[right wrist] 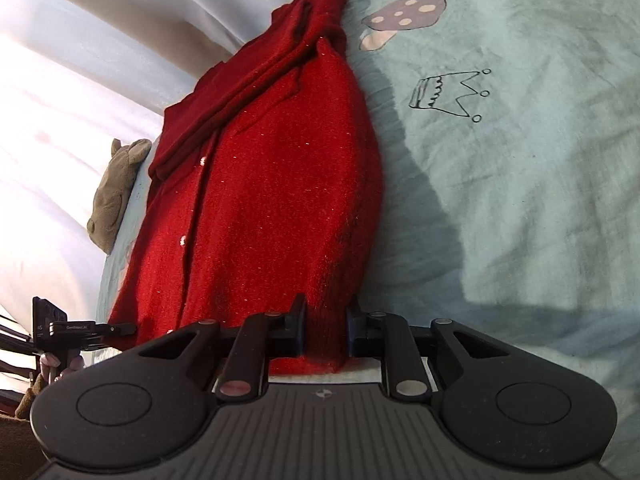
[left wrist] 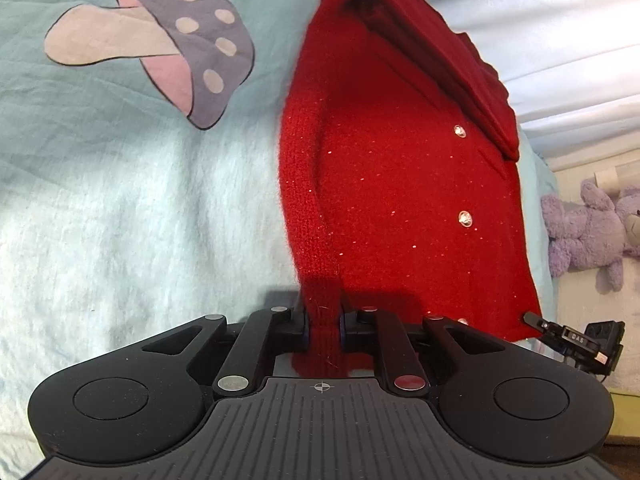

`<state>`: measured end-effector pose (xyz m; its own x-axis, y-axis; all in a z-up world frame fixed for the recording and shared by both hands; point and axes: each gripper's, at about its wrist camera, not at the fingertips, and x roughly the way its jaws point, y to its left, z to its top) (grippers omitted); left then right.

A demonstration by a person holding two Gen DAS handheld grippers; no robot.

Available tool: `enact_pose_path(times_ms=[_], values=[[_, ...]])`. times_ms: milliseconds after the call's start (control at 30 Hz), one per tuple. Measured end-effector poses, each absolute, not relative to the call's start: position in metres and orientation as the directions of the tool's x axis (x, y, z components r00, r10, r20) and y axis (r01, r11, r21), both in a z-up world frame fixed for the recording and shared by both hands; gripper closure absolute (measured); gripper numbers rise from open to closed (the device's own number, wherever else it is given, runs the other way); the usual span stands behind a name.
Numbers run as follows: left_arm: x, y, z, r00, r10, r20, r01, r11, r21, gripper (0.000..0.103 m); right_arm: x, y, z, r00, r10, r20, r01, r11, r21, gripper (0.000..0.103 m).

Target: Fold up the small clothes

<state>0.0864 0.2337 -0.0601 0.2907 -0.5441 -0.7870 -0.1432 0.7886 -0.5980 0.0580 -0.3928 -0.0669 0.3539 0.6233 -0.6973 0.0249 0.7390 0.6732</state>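
The left gripper (left wrist: 322, 328) pinches the near hem of a red knit cardigan (left wrist: 400, 168) with 2 shiny buttons showing, spread on a pale blue sheet (left wrist: 120, 208) printed with a mushroom (left wrist: 168, 40).

One red cardigan (left wrist: 392, 184), two soft toys (left wrist: 588, 236) (one purple)

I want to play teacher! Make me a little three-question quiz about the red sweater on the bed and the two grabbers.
1. True or false: both grippers are shut on the red cardigan.
2. Which print lies beside the cardigan in the right wrist view? A) crown B) star C) boat
3. Fill in: the plush toy at the right edge of the left wrist view is coloured ____.

Key: 1 true, the left gripper and right gripper each pinch the hem. 2 A. 3 purple.
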Motion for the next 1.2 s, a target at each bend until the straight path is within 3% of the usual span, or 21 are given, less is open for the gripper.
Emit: enact_pose_path(times_ms=[300,467,700,767,833,867,933,1000,1067,1200], values=[[0.133,0.232,0.011,0.485,-0.634,-0.603,-0.047,0.67,-0.741,0.09,0.1,-0.389,-0.024,0.496,0.706,-0.506,0.007,0.58,0.815,0.088],[0.182,0.236,0.024,0.563,-0.591,-0.578,-0.048,0.674,-0.737,0.09,0.155,-0.379,0.003,0.589,0.649,-0.482,-0.054,0.627,0.778,0.088],[0.24,0.264,-0.007,0.649,-0.445,-0.617,-0.254,0.637,-0.728,0.089,0.226,-0.375,0.0,0.714,0.428,-0.554,0.072,0.742,0.667,0.088],[0.247,0.265,-0.017,0.645,-0.423,-0.637,-0.284,0.641,-0.713,0.081,0.236,-0.374,-0.009,0.726,0.361,-0.585,0.128,0.765,0.631,0.078],[0.245,0.264,-0.016,0.657,-0.375,-0.654,-0.267,0.696,-0.667,0.062,0.242,-0.376,-0.019,0.718,0.354,-0.6,0.133,0.775,0.617,0.072],[0.242,0.265,-0.014,0.668,-0.358,-0.653,-0.243,0.725,-0.645,0.057,0.241,-0.376,-0.02,0.721,0.333,-0.608,0.132,0.795,0.592,0.061],[0.234,0.268,-0.01,0.694,-0.327,-0.642,-0.213,0.758,-0.616,0.04,0.234,-0.377,-0.02,0.747,0.29,-0.598,0.102,0.839,0.534,0.049],[0.23,0.272,-0.011,0.715,-0.3,-0.631,-0.172,0.8,-0.575,0.027,0.226,-0.379,-0.021,0.764,0.279,-0.582,0.051,0.873,0.486,0.045],[0.231,0.272,-0.019,0.701,-0.307,-0.643,-0.148,0.82,-0.553,0.024,0.225,-0.377,-0.026,0.732,0.33,-0.596,-0.04,0.894,0.445,0.038],[0.245,0.263,-0.042,0.664,-0.348,-0.662,-0.089,0.842,-0.532,0.022,0.237,-0.364,-0.043,0.671,0.348,-0.655,-0.116,0.921,0.371,0.037]])
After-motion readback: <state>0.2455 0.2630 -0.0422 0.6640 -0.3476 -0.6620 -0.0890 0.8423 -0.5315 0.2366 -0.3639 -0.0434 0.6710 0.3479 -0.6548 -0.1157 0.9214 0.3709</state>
